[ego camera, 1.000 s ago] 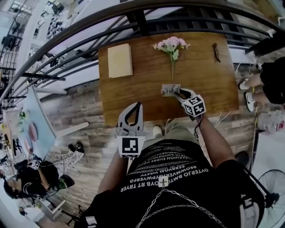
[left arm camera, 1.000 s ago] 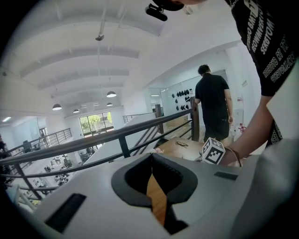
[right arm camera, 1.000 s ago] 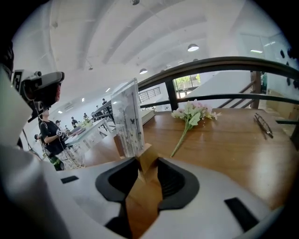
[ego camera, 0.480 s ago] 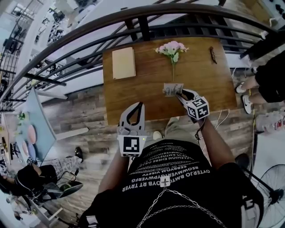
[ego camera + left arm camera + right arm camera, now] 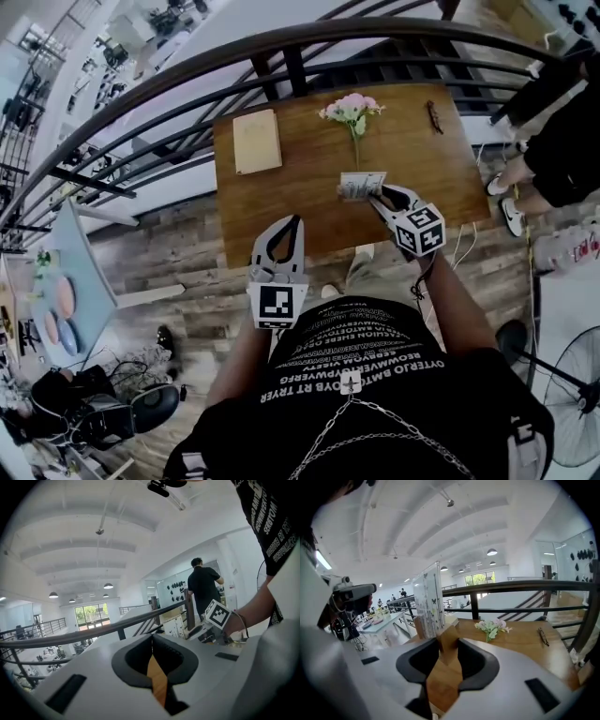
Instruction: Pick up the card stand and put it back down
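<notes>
Card stand [image 5: 362,185] in right gripper [image 5: 377,194], central on table [image 5: 422,155]

White capital letters run in rows across the person's black shirt [image 5: 361,361]. One line looks like "OYTERLO"; the rest is too small to trust. The card stand [image 5: 361,185] carries print too fine to read.

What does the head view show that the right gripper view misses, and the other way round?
Head view only: the left hand-held gripper, shut and empty, and the person's black shirt. Right gripper view only: ceiling lamps, and up close the right hand-held gripper pinching the card stand by its wooden base. Both: that gripper, the stand, flowers, wooden table, railing.
</notes>
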A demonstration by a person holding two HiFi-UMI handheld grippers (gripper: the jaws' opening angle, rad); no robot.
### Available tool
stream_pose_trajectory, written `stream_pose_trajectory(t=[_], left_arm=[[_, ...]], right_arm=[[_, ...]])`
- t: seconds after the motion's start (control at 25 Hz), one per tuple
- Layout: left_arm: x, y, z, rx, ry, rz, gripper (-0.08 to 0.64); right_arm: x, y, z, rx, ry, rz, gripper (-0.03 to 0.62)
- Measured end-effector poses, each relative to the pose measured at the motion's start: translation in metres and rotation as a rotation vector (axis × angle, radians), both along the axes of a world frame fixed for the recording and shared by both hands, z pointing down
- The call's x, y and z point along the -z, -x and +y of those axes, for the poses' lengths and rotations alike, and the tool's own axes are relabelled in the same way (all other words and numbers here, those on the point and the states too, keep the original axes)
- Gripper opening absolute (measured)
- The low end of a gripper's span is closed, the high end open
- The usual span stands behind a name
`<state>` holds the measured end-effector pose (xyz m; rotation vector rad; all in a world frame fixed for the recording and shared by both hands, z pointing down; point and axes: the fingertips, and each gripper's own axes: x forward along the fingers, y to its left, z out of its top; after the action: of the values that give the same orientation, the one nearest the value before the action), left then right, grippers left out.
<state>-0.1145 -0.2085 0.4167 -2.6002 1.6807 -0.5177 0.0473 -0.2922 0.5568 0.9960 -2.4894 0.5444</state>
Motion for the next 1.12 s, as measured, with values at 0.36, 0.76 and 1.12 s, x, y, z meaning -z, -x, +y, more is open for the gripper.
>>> stream_pose_trajectory(t=[0.36, 0.76, 1.12], left_arm=[[0.013, 0.013, 0.005, -0.007, -0.035, 0.009, 0.027], [0.021, 0.008, 0.014, -0.042, -0.054, 0.012, 0.026], [0.023, 0.008, 0.018, -0.055, -0.057, 0.002, 0.026]], right_arm=[[0.060, -0.004, 0.016, -0.044, -0.043, -0.025, 0.134], [0.114, -0.006, 0.024, -0.062, -0.113, -0.059, 0.133], [0.140, -0.006, 0.024, -0.064, -0.159, -0.093, 0.132]])
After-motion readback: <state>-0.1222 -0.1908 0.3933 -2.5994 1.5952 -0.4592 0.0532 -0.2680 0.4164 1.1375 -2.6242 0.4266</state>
